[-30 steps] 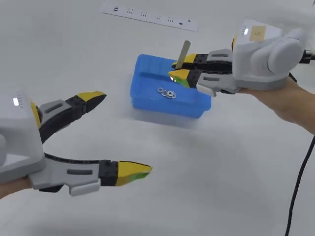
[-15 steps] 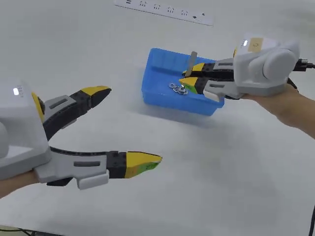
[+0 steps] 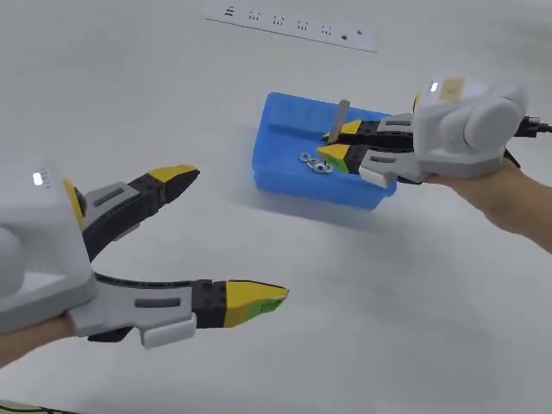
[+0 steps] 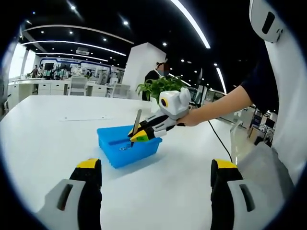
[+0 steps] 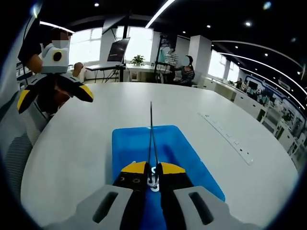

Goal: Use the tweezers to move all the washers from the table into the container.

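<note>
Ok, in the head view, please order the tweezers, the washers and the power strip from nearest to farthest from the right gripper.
1. Tweezers: held in the right gripper, sticking up from its tips.
2. Washers: in the blue container, just beside the tips.
3. Power strip: far back on the table, beyond the container.

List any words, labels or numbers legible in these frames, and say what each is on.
None is legible.
White strip on the table: dark marks, too small to read.
Tan sticker on the right gripper holding the tweezers: too blurred to read.
Blue container: no marking seen.
</note>
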Demonstrator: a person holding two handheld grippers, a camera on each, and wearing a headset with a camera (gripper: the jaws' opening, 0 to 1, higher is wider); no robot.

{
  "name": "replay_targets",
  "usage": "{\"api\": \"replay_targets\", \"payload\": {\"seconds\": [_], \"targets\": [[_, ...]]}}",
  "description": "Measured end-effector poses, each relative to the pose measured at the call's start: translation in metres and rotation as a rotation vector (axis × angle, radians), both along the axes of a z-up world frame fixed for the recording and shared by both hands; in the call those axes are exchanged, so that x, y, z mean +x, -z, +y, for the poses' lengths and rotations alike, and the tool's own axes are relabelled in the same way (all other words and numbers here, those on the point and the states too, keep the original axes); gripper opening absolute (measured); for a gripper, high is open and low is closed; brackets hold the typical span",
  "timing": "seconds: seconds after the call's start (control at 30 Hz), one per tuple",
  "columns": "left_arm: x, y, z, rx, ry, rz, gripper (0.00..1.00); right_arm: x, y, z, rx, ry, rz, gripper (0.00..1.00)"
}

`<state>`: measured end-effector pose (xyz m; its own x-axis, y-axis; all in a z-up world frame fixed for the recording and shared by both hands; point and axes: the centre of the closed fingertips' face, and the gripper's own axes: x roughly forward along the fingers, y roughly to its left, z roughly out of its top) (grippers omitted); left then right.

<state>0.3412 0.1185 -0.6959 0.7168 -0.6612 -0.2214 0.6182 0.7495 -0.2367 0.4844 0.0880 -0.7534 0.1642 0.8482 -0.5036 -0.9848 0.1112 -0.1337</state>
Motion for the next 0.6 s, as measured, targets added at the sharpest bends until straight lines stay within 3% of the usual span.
{"api": "replay_targets", "payload": {"seconds": [0.23,0.3,0.37,0.47,0.53,0.6], "targets": [[0.005,-0.003,-0.004,0.0,0.01,-0.008,1.0,-0.003,-0.004,0.0,0.004,-0.01,-0.003,0.09],[0.009,-0.008,-0.005,0.02,0.013,-0.048,0.99,-0.003,-0.007,-0.001,0.004,-0.011,-0.013,0.08],[0.012,-0.009,-0.006,0.01,0.017,-0.04,0.99,-0.003,-0.008,0.0,0.01,-0.008,-0.013,0.08],[0.021,-0.011,-0.006,0.017,0.02,-0.052,0.99,-0.002,-0.009,-0.001,0.006,-0.003,-0.019,0.07],[0.03,-0.019,-0.004,0.053,0.031,-0.119,0.96,-0.002,-0.011,0.0,0.004,-0.003,-0.027,0.07],[0.035,-0.021,-0.005,0.036,0.031,-0.105,0.95,-0.003,-0.013,0.0,0.0,-0.006,-0.033,0.07]]}}
